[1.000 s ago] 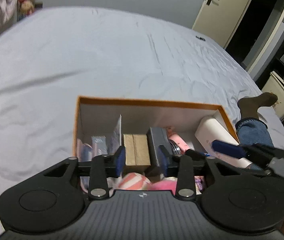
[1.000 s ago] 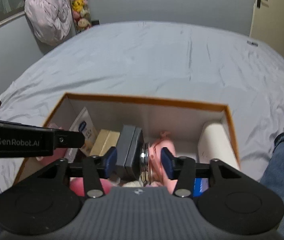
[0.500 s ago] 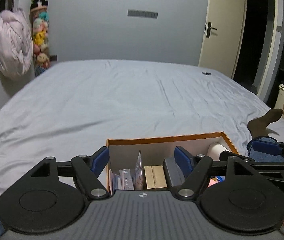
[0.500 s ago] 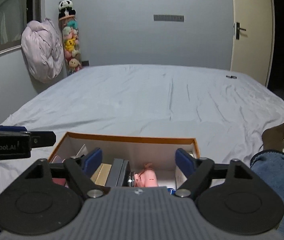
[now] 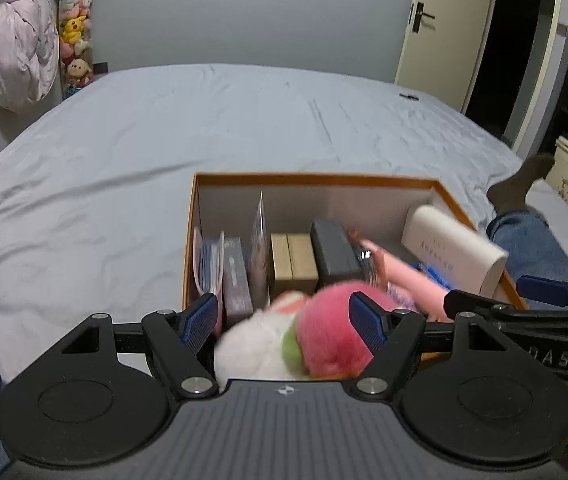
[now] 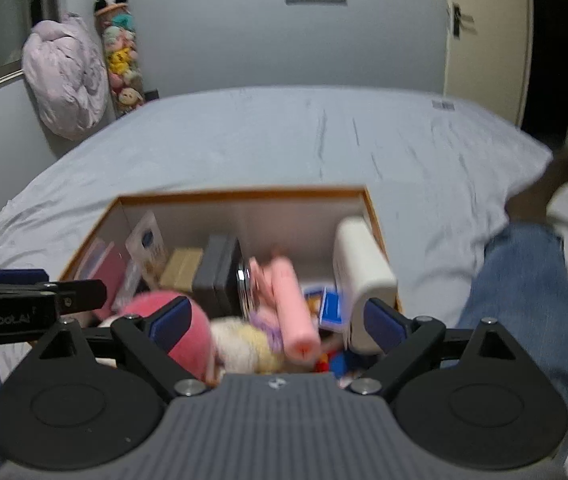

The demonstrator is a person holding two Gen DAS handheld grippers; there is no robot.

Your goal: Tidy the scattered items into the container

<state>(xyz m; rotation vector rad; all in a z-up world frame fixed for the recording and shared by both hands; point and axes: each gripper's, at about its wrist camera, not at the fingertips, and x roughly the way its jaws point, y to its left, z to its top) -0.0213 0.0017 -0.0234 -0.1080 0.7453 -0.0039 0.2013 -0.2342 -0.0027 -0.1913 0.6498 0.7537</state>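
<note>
Now both grippers hang wide open over the full box (image 5: 435, 181).
Left gripper (image 5: 284, 322) grips nothing; right gripper (image 6: 278, 320) is opening, empty, since the fluffy toy (image 5: 323, 328) at 6 o'clock sits inside.

Orange-rimmed box (image 5: 307, 178) on grey bed (image 5: 124, 152)

The near side of the box (image 5: 435, 184) hides behind the gripper bodies. The fluffy toy (image 5: 323, 336) is partly covered too. The right picture is blurry, so the pink tube (image 6: 291, 304) and small things beside it look smeared. The leg (image 6: 523, 280) is cut off at the edge.
</note>
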